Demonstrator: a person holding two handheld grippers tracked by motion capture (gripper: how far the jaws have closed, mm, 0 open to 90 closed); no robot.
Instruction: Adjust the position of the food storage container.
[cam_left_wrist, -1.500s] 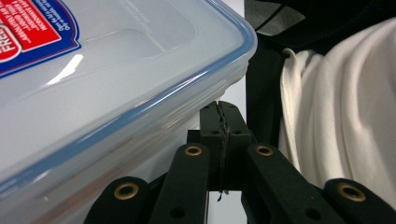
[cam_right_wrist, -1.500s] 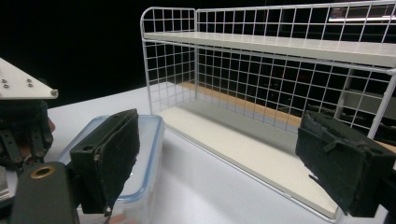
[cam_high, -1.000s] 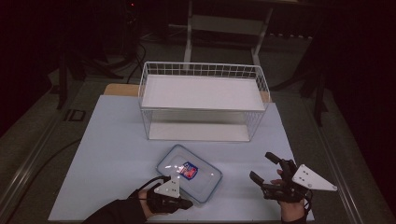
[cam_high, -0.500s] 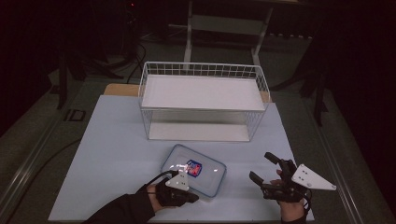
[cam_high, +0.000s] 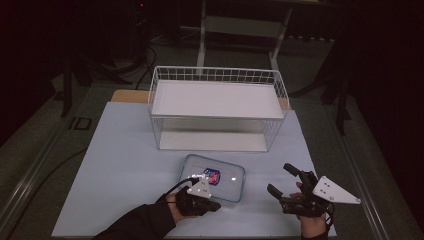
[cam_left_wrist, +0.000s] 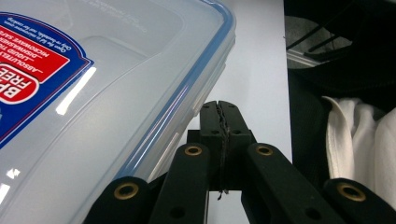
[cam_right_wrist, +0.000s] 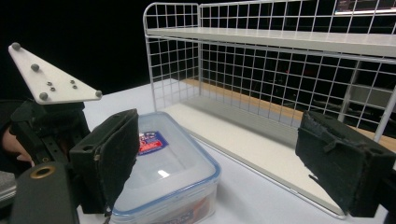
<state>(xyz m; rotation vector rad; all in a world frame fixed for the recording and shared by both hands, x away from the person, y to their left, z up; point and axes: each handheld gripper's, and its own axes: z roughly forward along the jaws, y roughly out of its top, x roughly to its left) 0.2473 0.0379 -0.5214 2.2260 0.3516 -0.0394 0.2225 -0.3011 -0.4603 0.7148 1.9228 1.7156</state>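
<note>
A clear plastic container (cam_high: 215, 177) with a blue-rimmed lid and a red and blue label lies flat on the pale table (cam_high: 125, 165), in front of the wire rack. My left gripper (cam_high: 214, 205) is at the container's near edge. In the left gripper view its jaws (cam_left_wrist: 219, 107) are pressed together with nothing between them, right beside the lid's rim (cam_left_wrist: 187, 93). My right gripper (cam_high: 278, 178) stands open to the right of the container, apart from it. In the right gripper view its wide-spread fingers (cam_right_wrist: 107, 158) frame the container (cam_right_wrist: 163, 172).
A white wire rack (cam_high: 217, 107) with a shelf board stands at the back middle of the table, its grid wall (cam_right_wrist: 280, 70) close behind the container. The table's front edge is just behind both hands. White fabric (cam_left_wrist: 355, 135) lies past the table edge.
The container has slid a little to the right and farther in, with my left gripper following at its near edge. The right gripper has stayed put and open.
</note>
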